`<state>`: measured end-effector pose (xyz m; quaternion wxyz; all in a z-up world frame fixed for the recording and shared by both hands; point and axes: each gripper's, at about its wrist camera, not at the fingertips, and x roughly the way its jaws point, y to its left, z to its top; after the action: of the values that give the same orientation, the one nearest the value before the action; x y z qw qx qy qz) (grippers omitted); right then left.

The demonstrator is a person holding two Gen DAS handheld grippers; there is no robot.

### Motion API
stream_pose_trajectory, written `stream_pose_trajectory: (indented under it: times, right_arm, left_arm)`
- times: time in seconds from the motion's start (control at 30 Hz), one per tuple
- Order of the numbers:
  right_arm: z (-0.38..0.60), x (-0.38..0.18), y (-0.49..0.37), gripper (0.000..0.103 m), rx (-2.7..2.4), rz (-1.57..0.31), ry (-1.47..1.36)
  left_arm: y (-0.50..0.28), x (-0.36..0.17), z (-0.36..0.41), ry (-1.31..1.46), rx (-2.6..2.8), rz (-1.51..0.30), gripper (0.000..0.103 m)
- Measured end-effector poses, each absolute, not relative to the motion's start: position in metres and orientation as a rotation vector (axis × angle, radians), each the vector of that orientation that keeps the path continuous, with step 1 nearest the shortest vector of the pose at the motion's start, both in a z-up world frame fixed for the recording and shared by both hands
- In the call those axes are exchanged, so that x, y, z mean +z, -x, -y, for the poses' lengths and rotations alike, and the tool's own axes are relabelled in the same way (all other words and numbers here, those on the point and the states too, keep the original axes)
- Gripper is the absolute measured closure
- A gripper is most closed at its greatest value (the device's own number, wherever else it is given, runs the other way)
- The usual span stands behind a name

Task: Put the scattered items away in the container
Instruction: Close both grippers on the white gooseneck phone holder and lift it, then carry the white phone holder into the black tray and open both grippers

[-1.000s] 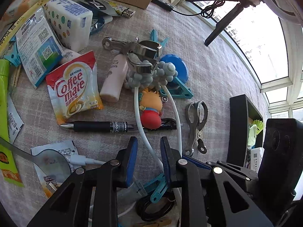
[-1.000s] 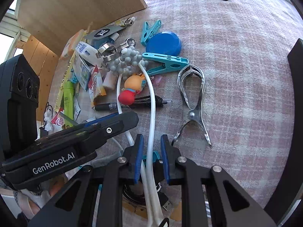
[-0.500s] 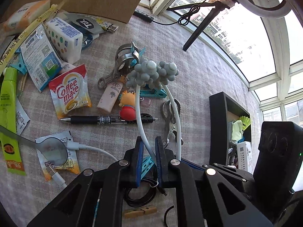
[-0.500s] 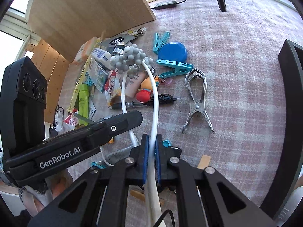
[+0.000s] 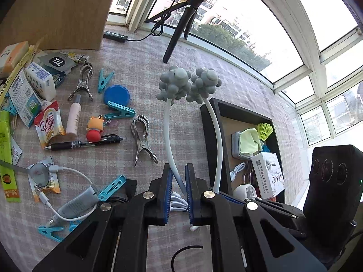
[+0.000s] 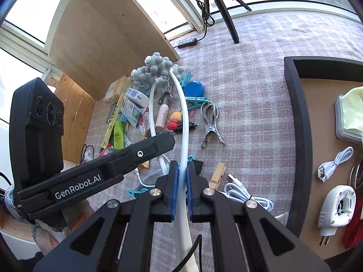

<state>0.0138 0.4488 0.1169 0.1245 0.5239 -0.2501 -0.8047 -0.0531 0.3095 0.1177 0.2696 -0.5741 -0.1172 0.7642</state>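
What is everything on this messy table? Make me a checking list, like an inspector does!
Surface: pink checked tablecloth, covered in small items.
Job's things: white two-armed massager with grey knobbly heads, lifted off the cloth; black container holding a green cloth, shuttlecock, white box and cable.
Clutter: Coffee mate packet, black pen, orange doll keychain, blue lid, teal pegs, metal clamp.
Grippers: left gripper is shut on one massager arm; right gripper is shut on the other.
Cables: white USB cable on the cloth; coiled one beside the container.
Surroundings: windows, wooden board, black tripod.
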Motion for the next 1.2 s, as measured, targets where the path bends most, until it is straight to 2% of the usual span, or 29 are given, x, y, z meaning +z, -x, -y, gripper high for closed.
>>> stream_pose_trajectory:
  times: [0.33,0.7,0.73,0.87,0.9,0.97,1.2]
  right_arm:
    - [-0.483,0.138,-0.050,0.096,-2.433,0.776,-1.478]
    - [-0.558,0.158,-0.091,0.096,-2.592,0.839,-1.476]
    - [-0.565,0.160,-0.095,0.096,-2.611,0.843,-1.478]
    - [-0.587,0.169,-0.106,0.094,-2.715,0.818,-1.476]
    - [-0.592,0.171,-0.108,0.092,-2.756,0.810,-1.493]
    - [-0.602,0.171,-0.112,0.076,-2.798,0.825,-1.522]
    - [-0.616,0.176,-0.119,0.076,-2.828,0.882,-1.492]
  left_arm:
    - [0.030,0.128,-0.359,1.522,1.977,0.235,0.093]
    - [0.008,0.143,-0.453,1.459,1.837,0.139,0.096]
    - [0.006,0.146,-0.460,1.447,1.832,0.129,0.095]
    - [0.006,0.152,-0.470,1.428,1.861,0.081,0.069]
    - [0.007,0.153,-0.468,1.420,1.873,0.078,0.069]
    - [0.008,0.154,-0.462,1.415,1.890,0.062,0.069]
    - [0.010,0.153,-0.432,1.418,1.936,0.068,0.069]
